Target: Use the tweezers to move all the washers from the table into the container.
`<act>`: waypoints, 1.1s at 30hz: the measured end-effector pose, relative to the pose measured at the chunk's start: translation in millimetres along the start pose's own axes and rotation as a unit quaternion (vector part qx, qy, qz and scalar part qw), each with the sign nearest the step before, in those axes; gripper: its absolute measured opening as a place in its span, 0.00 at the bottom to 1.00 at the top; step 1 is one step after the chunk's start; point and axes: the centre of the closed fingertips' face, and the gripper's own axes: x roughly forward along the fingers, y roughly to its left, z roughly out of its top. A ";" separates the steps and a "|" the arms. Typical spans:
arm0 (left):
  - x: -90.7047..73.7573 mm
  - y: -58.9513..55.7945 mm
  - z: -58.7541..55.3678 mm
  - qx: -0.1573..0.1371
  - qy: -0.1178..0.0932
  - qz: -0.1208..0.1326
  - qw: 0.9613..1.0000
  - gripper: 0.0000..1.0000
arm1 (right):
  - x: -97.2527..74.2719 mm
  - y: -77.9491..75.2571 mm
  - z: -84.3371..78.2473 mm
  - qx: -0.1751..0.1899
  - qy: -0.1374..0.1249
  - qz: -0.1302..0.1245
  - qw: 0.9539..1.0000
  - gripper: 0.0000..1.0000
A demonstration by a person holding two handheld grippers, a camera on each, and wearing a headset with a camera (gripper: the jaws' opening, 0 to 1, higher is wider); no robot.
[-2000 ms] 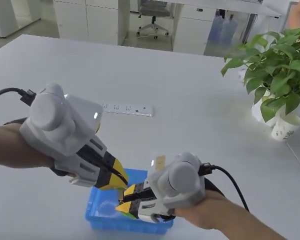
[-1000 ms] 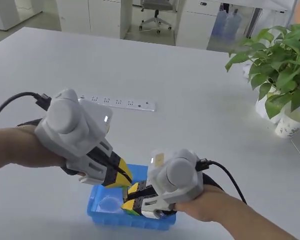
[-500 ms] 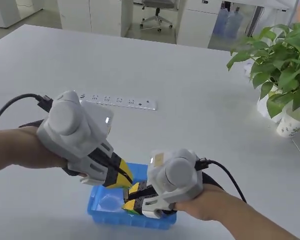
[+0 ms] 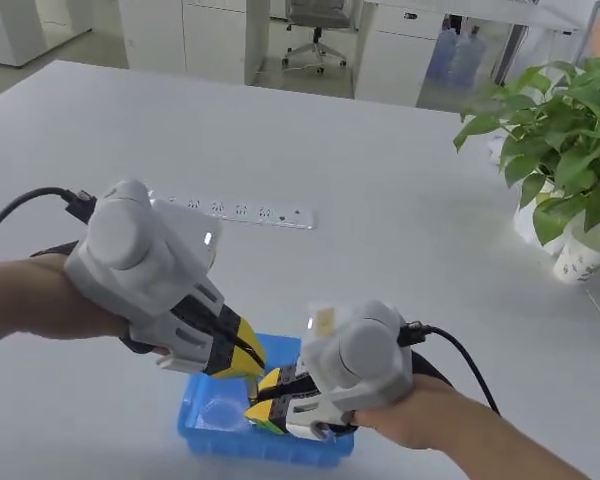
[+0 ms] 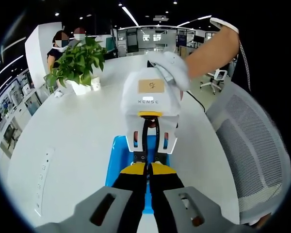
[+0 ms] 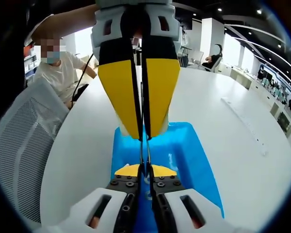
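head view: nothing's really moved this last second. Left gripper (image 4: 242, 362) and right gripper (image 4: 261, 401) still sit tip to tip over the blue container (image 4: 204, 433).
left gripper view: our jaws are pressed nearly together.
right gripper view: both pinch the thin tweezers (image 6: 144, 156); we reckon we're stalled mid-handover.

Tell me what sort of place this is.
Most likely an open-plan office or lab workspace: a big white table with a power strip on it, a swivel office chair and white cabinets behind, and a potted plant on the table.
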 end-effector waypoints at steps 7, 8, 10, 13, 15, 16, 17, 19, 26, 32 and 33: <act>-12.3 -3.9 3.9 0.001 -0.001 0.003 1.000 0.04 | -9.4 3.2 8.8 -0.008 -0.010 -0.004 1.000 0.07; -14.1 -5.0 3.8 0.001 0.000 0.002 1.000 0.04 | -10.5 4.2 10.2 -0.011 -0.010 -0.005 1.000 0.07; -16.4 -6.2 3.7 0.001 0.001 0.003 1.000 0.04 | -11.8 6.4 11.9 -0.013 -0.011 -0.004 1.000 0.07; -19.9 -9.9 3.3 0.001 0.006 0.003 1.000 0.04 | -15.2 9.4 13.5 -0.018 -0.009 -0.005 1.000 0.07; -22.1 -13.0 3.6 0.003 0.009 0.003 1.000 0.04 | -18.4 11.7 14.5 -0.023 -0.008 -0.004 1.000 0.07; -23.0 -14.3 3.8 0.003 0.009 0.003 1.000 0.04 | -20.0 12.5 14.9 -0.024 -0.007 -0.005 1.000 0.07; -24.4 -16.3 3.8 0.003 0.011 0.002 1.000 0.04 | -22.4 13.5 15.5 -0.027 -0.006 -0.005 1.000 0.07; -25.9 -17.8 3.9 0.004 0.013 0.003 1.000 0.04 | -25.8 14.8 16.6 -0.031 -0.006 -0.008 0.999 0.07; -31.8 -29.8 2.9 0.013 0.025 0.002 1.000 0.04 | -37.5 26.7 20.3 -0.046 0.000 -0.008 0.999 0.06; -30.0 -44.4 0.6 0.026 0.036 0.001 0.999 0.03 | -45.2 40.0 18.8 -0.065 0.014 -0.004 0.998 0.06; -29.0 -47.5 0.0 0.028 0.037 -0.001 0.999 0.03 | -45.9 42.6 17.7 -0.068 0.017 -0.003 0.998 0.06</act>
